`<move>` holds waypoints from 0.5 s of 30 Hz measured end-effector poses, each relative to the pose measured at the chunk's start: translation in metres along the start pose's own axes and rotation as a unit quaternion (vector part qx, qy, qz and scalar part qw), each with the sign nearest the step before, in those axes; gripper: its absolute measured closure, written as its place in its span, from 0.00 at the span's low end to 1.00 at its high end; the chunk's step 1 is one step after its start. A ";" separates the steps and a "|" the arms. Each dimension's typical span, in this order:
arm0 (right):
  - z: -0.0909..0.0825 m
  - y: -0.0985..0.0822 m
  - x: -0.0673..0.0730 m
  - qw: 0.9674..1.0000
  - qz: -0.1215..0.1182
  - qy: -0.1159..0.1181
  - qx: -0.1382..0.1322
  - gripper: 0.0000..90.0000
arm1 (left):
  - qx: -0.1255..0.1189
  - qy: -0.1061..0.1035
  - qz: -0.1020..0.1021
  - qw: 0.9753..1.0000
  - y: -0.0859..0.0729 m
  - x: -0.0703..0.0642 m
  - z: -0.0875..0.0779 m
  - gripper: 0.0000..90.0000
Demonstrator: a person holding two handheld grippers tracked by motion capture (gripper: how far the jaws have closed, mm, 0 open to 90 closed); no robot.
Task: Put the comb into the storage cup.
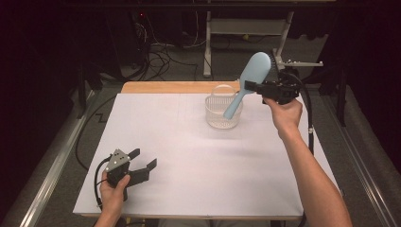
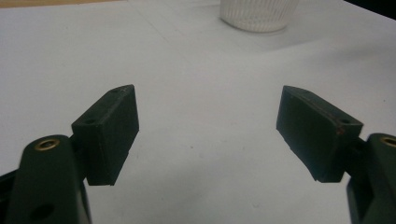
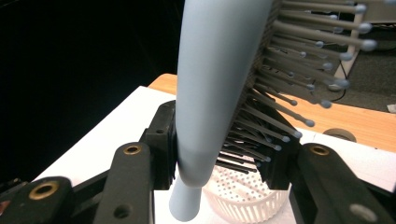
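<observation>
A light blue hairbrush [image 1: 255, 66] is held in the air at the back right, head up and handle slanting down to the left. Its handle tip hangs over a small clear ribbed basket [image 1: 218, 115] that stands on the white table top [image 1: 189, 156]. My right gripper [image 1: 251, 87] is shut on the brush where the head narrows. In the right gripper view one pad presses the brush's smooth back [image 3: 219, 70] and the other its bristles [image 3: 261, 140], with the basket [image 3: 243, 200] below. My left gripper [image 1: 143, 160] rests open at the front left, its jaws [image 2: 208, 130] wide apart with nothing between them.
The basket's base [image 2: 259, 14] lies far ahead of the left gripper. A wooden strip [image 1: 165, 87] borders the table's back edge. Cables [image 1: 161, 56] and a desk frame leg [image 1: 207, 42] stand on the floor behind, and metal rails [image 1: 52, 175] run along both sides.
</observation>
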State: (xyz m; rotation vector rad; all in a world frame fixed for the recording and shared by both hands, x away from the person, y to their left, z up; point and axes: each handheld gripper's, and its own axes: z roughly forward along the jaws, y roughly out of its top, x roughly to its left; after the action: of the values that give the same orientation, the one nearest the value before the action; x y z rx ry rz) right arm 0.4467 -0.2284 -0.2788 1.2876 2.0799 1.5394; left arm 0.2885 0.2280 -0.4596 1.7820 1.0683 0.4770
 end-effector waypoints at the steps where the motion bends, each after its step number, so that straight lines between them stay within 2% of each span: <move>1: 0.000 0.000 -0.001 1.000 0.001 -0.001 -0.001 0.63 | 0.000 0.000 0.000 1.000 0.000 0.000 0.000 0.25; 6: 0.002 0.000 -0.004 1.000 0.006 -0.003 -0.008 0.63 | -0.009 0.001 -0.001 1.000 0.001 0.001 -0.003 0.24; 15: 0.014 0.001 -0.008 1.000 0.008 -0.013 -0.002 0.63 | -0.004 0.000 0.002 1.000 0.001 0.001 -0.001 0.24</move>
State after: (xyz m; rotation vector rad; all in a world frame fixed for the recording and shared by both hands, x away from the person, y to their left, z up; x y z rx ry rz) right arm 0.4603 -0.2253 -0.2860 1.3180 2.0544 1.5256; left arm 0.2885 0.2291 -0.4586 1.7776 1.0613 0.4833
